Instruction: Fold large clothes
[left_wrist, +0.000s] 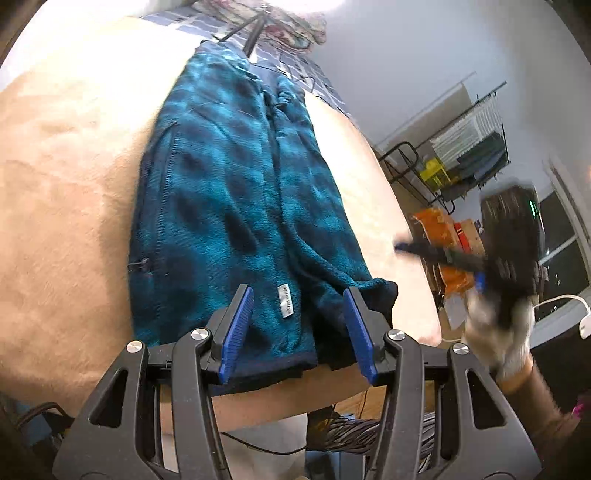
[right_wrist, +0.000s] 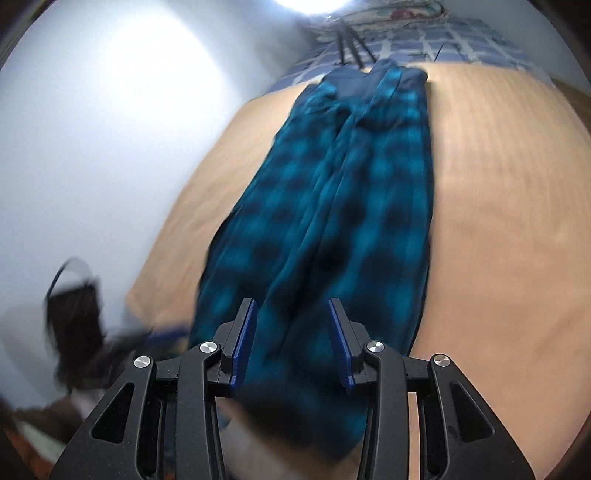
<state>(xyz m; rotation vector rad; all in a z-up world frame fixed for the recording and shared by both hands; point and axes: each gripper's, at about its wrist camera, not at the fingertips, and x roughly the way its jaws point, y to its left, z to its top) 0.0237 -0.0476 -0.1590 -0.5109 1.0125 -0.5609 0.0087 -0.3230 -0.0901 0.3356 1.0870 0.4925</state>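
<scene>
A teal and dark blue plaid fleece garment (left_wrist: 236, 192) lies folded into a long narrow strip on the tan bed cover (left_wrist: 62, 206). My left gripper (left_wrist: 297, 332) is open, its blue pads on either side of the strip's near hem by a white label (left_wrist: 285, 301). My right gripper (right_wrist: 291, 339) is open over the near end of the same garment (right_wrist: 332, 206), in a blurred view. The right gripper also shows in the left wrist view (left_wrist: 461, 258), blurred, beside the bed in a white-gloved hand.
A blue-checked sheet (left_wrist: 291, 59) and a patterned pillow (left_wrist: 280, 26) lie at the bed's far end. A drying rack (left_wrist: 469, 147), orange boxes (left_wrist: 439, 229) and cables (left_wrist: 354, 432) stand on the floor to the right. The tan cover (right_wrist: 509, 221) spreads wide around the garment.
</scene>
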